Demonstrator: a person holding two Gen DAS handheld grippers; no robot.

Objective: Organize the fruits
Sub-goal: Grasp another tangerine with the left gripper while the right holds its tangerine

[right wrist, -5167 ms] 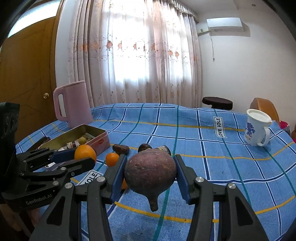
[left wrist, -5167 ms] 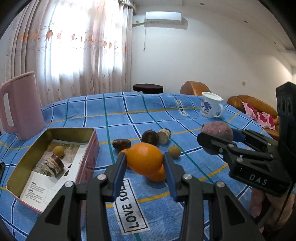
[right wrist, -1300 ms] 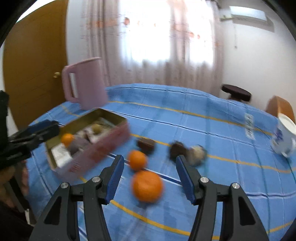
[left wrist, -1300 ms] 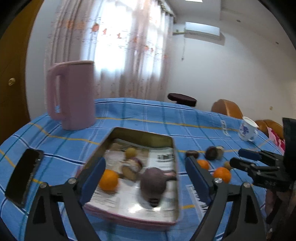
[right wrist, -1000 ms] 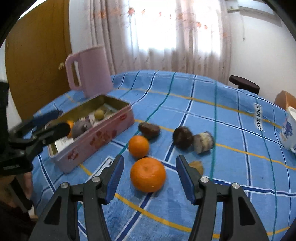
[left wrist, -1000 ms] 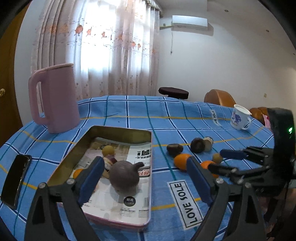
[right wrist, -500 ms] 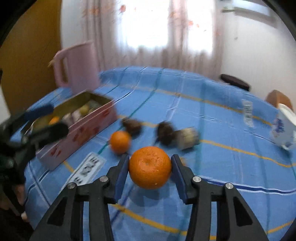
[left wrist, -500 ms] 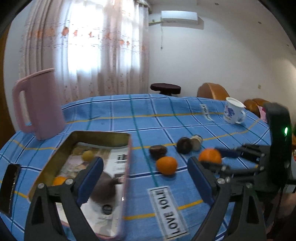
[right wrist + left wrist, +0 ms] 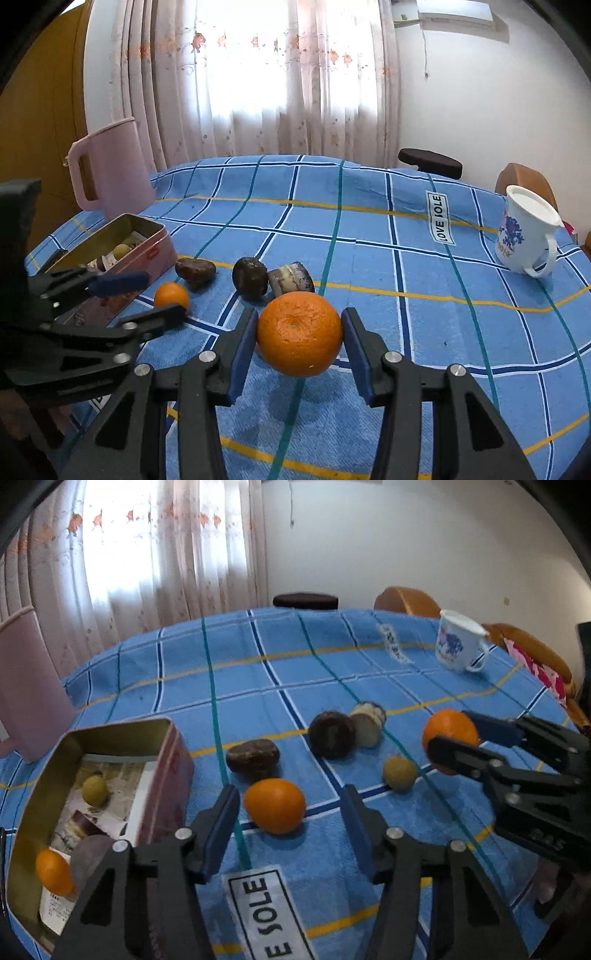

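Two oranges concern us now. Our right tongs (image 9: 299,341) are clenched on the big orange (image 9: 299,333), pads pressed on its two sides at the widest part, and its shadow on the cloth suggests it hangs clear of the bench (image 9: 424,295). Our left tongs (image 9: 288,825) have just been closing around the small orange (image 9: 274,805), which sits on the cloth between the pads; a gap shows on each side, so they are not yet gripping.

Both fruits look firm and light, with dimpled skin that should give the pads fair purchase. Being round, they can roll or squirt out if we pinch off centre, so we judge the best hold is across the middle, level with the widest girth, with no more squeeze than the peel can take.

Close by the small orange lie a dark brown fruit (image 9: 253,757), a round dark one (image 9: 332,734) touching a cut-ended piece (image 9: 367,723), and a small tan fruit (image 9: 399,773). All could be nudged. The tin (image 9: 173,746) stands just left of our left tongs, open, holding a small yellow fruit, a purple fruit and an orange, with bare room near its far end. Its raised wall must be cleared on the way in. A mug (image 9: 526,236) and a pink jug (image 9: 110,166) stand well apart, near the bench edges.
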